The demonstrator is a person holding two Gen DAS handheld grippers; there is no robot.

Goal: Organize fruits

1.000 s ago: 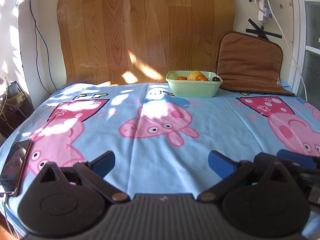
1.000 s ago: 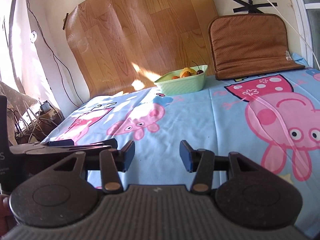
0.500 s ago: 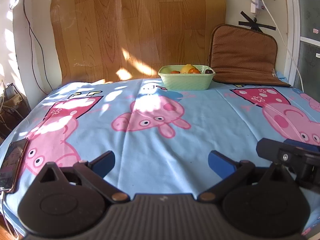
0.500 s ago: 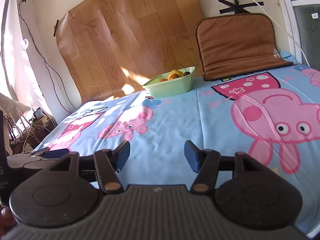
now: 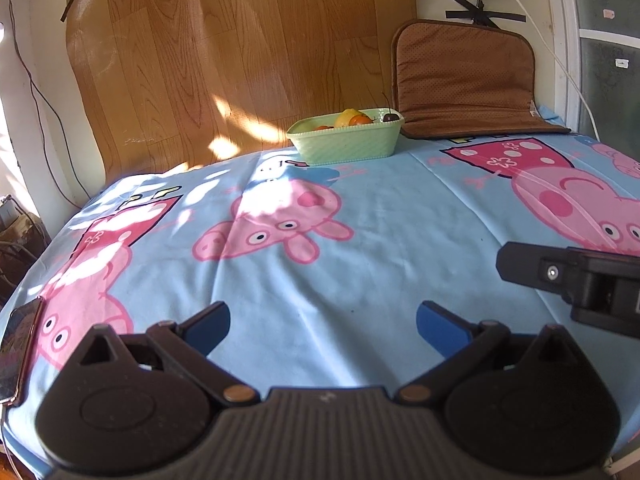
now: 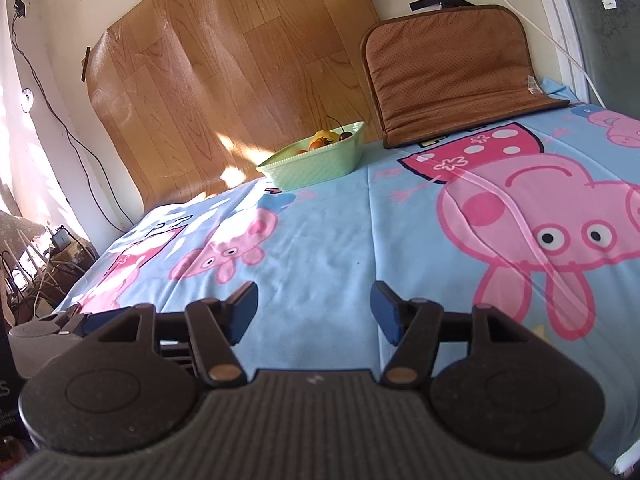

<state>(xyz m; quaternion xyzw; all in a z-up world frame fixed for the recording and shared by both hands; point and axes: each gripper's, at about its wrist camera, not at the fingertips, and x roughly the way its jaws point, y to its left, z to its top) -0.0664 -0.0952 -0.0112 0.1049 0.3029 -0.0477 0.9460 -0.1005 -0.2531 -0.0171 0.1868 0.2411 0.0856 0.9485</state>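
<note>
A pale green basket (image 5: 346,141) stands at the far edge of the cartoon-print cloth, holding a yellow fruit (image 5: 346,117), orange fruits (image 5: 359,120) and a dark cherry (image 5: 391,117). It also shows in the right wrist view (image 6: 316,162). My left gripper (image 5: 323,326) is open and empty near the front edge, far from the basket. My right gripper (image 6: 314,310) is open and empty, beside the left one; part of it shows at the right of the left wrist view (image 5: 576,276).
A brown cushion (image 5: 466,80) leans on the wall right of the basket. A wood-pattern sheet (image 5: 240,52) covers the wall behind. A phone (image 5: 18,344) lies at the cloth's front left edge. Cables and clutter (image 6: 36,256) sit off the left side.
Both grippers have tilted up and moved slightly, so the basket sits lower and more to the right in the left view. The jaws stay open. The fruits have not moved.
</note>
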